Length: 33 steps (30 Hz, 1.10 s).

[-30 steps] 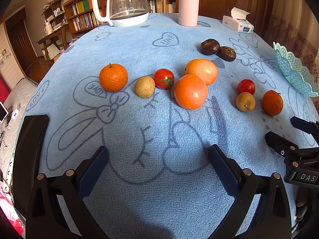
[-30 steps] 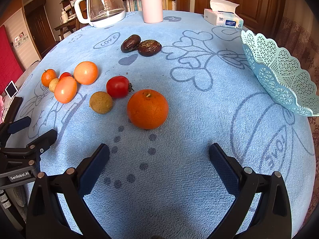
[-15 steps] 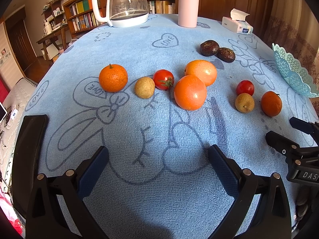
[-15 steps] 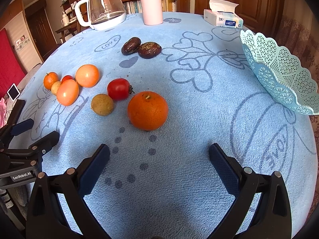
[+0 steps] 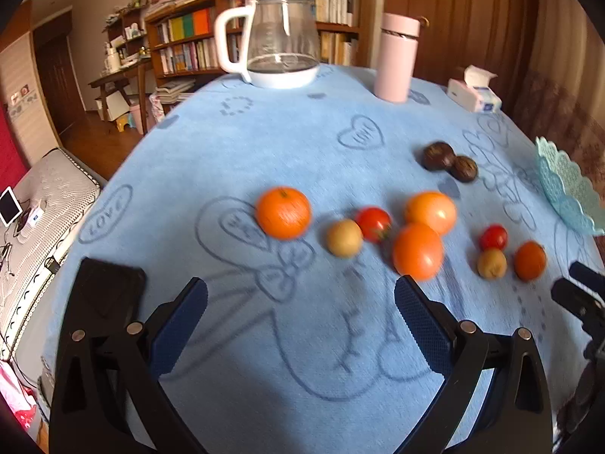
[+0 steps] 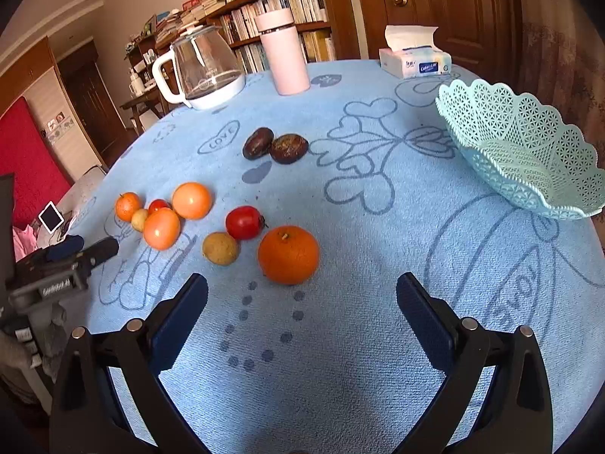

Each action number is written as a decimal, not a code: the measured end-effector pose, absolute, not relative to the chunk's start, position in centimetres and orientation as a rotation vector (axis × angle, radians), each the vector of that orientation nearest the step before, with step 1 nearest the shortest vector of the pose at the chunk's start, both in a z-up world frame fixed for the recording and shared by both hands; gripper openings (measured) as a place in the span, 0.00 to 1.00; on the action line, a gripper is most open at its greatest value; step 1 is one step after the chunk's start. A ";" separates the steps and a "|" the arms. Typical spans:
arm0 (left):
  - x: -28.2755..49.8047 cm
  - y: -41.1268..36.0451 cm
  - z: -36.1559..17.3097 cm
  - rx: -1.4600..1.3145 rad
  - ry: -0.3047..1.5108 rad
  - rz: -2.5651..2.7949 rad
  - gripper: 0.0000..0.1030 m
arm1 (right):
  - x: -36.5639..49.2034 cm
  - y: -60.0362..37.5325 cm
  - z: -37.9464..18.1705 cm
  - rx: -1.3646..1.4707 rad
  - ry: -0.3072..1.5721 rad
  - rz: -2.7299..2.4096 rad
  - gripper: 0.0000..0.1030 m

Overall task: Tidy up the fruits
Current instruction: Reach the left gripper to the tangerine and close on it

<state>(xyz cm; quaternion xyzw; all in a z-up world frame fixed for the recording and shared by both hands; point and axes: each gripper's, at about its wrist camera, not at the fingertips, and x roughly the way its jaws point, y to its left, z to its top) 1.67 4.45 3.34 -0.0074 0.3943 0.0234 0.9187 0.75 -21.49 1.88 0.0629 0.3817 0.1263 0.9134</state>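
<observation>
Fruit lies loose on the blue cloth. Closest to my open right gripper (image 6: pixel 301 302) is a large orange (image 6: pixel 288 254), with a brown longan (image 6: pixel 221 248) and a red tomato (image 6: pixel 244 222) to its left. Further left sit two orange tomatoes (image 6: pixel 162 228), a small tomato, a longan and a mandarin (image 6: pixel 127 206). Two dark passion fruits (image 6: pixel 289 148) lie beyond. The pale green lattice basket (image 6: pixel 522 151) stands empty at the right. My left gripper (image 5: pixel 300 308) is open above the cloth, short of a mandarin (image 5: pixel 283 212), a longan (image 5: pixel 344 237) and an orange tomato (image 5: pixel 417 251).
A glass kettle (image 6: pixel 206 72), a pink flask (image 6: pixel 285 55) and a tissue box (image 6: pixel 416 60) stand along the table's far edge. Bookshelves and a wooden door lie behind. The table edge drops off at left toward a bed with a phone (image 5: pixel 9 206).
Both grippers have lifted and tilted up, so the fruit sits lower in the views and more of the room shows. The left wrist view is blurred by motion. No fruit has moved.
</observation>
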 end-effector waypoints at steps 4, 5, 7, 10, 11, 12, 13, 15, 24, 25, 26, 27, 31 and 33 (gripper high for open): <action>2.9 5.7 4.0 -0.012 0.785 0.077 0.93 | 0.4 -21.5 2.6 0.132 0.755 0.264 0.98; 3.3 5.9 4.1 -0.010 0.782 0.079 0.90 | 0.4 -21.5 2.7 0.128 0.751 0.263 0.98; 4.2 6.2 4.0 -0.007 0.785 0.083 0.84 | 0.3 -21.3 2.7 0.119 0.745 0.261 0.98; 6.0 6.8 3.3 -0.016 0.808 0.092 0.80 | 0.1 -21.0 2.8 0.102 0.741 0.265 0.98; 6.4 6.8 3.1 -0.014 0.814 0.093 0.77 | 0.1 -20.8 2.8 0.096 0.741 0.267 0.98; 6.9 6.9 2.7 -0.012 0.825 0.093 0.73 | 0.1 -20.7 2.8 0.092 0.741 0.270 0.98; 7.3 7.0 2.5 -0.019 0.834 0.087 0.72 | 0.0 -20.7 2.8 0.090 0.740 0.273 0.98; 8.0 7.2 2.1 -0.039 0.853 0.070 0.65 | 0.0 -20.5 2.8 0.085 0.737 0.277 0.98; 8.5 6.8 1.6 -0.071 0.864 0.013 0.39 | 0.0 -20.4 2.6 0.085 0.741 0.286 0.90; 8.3 6.9 1.7 -0.079 0.855 0.009 0.39 | 0.0 -20.4 2.5 0.085 0.746 0.289 0.89; 8.2 7.0 1.8 -0.085 0.847 0.011 0.39 | 0.1 -20.4 2.4 0.086 0.751 0.294 0.85; 7.9 7.2 2.0 -0.095 0.830 0.019 0.39 | 0.1 -20.3 2.3 0.085 0.756 0.295 0.82; 7.1 7.3 2.9 -0.099 0.782 0.049 0.39 | 0.5 -20.4 1.9 0.084 0.776 0.293 0.78; 6.9 7.2 3.2 -0.090 0.768 0.058 0.39 | 0.8 -20.4 2.0 0.075 0.780 0.282 0.74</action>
